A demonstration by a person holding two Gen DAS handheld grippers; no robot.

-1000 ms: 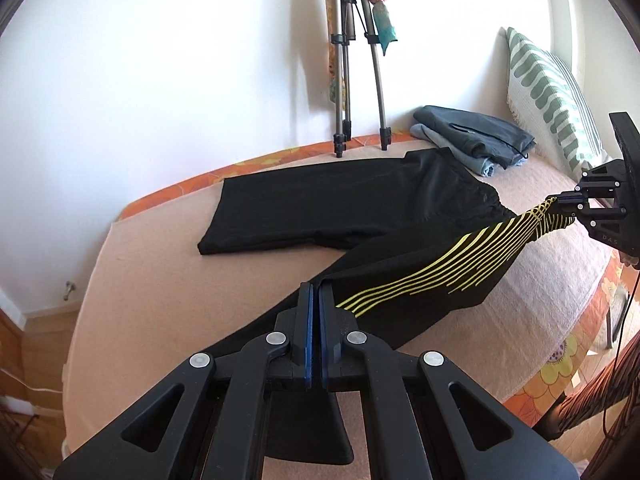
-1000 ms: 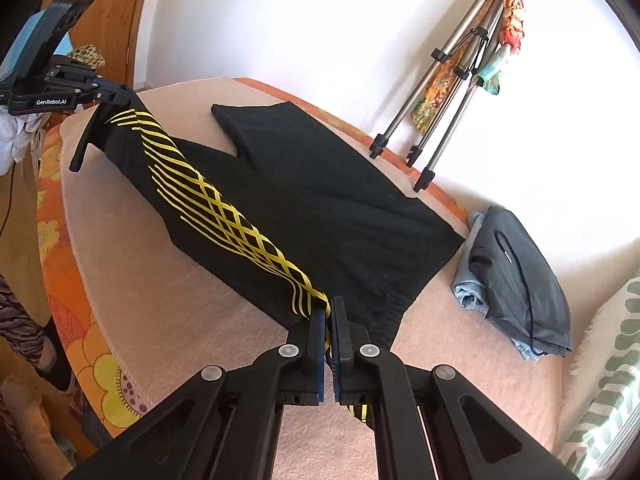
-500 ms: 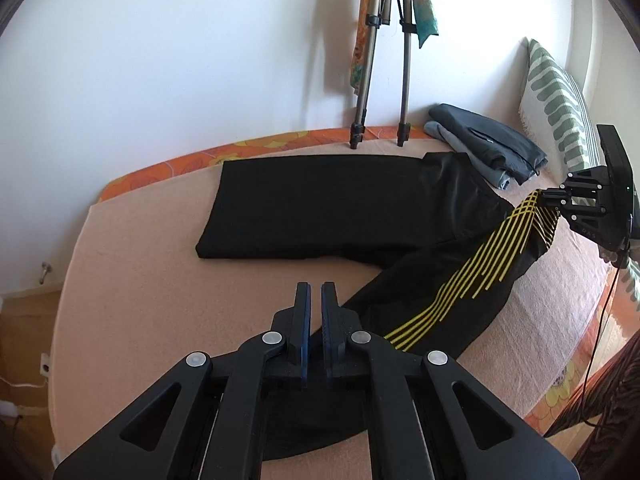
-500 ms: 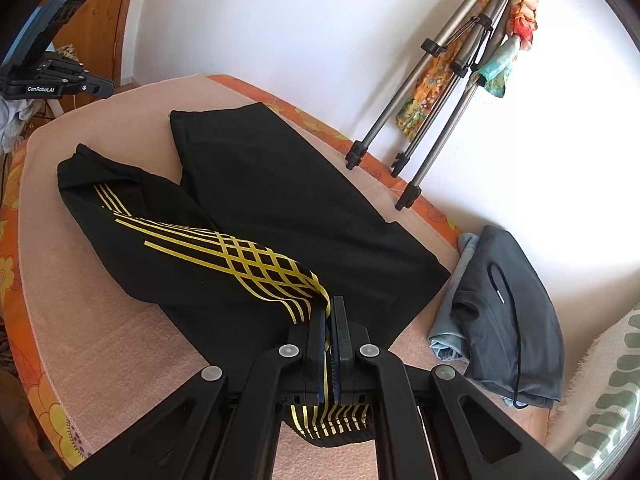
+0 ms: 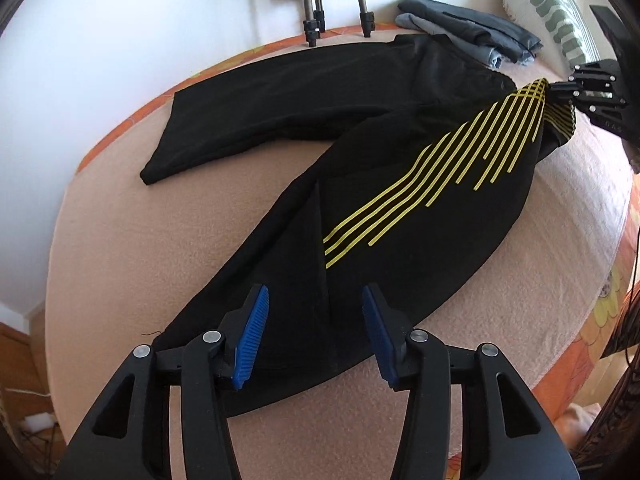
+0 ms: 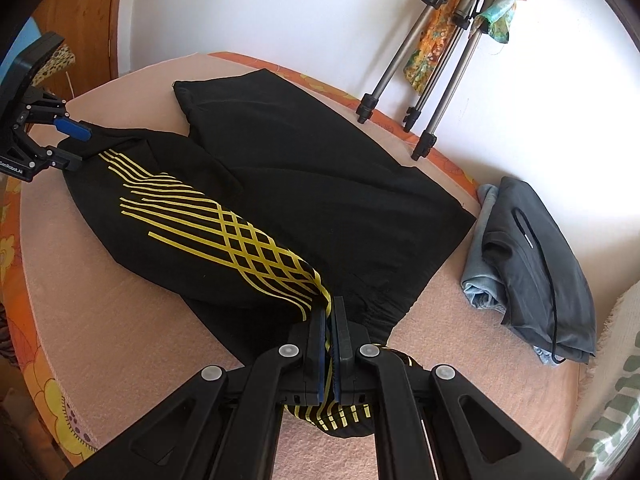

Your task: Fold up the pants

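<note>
On a pink bed [image 5: 120,280], the opening left gripper [image 5: 314,334] nears the black pants [image 5: 400,208] hem; right gripper [image 6: 330,320] clamps the waistband, ready for regrasping.

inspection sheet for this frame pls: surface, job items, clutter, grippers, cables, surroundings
Surface: bed with a pink cover, orange flowered edge.
Job's things: black pants with yellow stripes, spread out; one leg lies flat toward the wall, the striped leg is lifted at its waist end.
Clutter: folded grey clothes on a blue garment, beside the pants, not touching them; green patterned pillow.
Grippers: left gripper jaws opening over the leg hem, pads clear of the cloth; right gripper shut on the striped waist end.
Cables: thin dark cable hanging off the bed edge.
Surroundings: white wall, tripod with coloured cloths, wooden floor.
</note>
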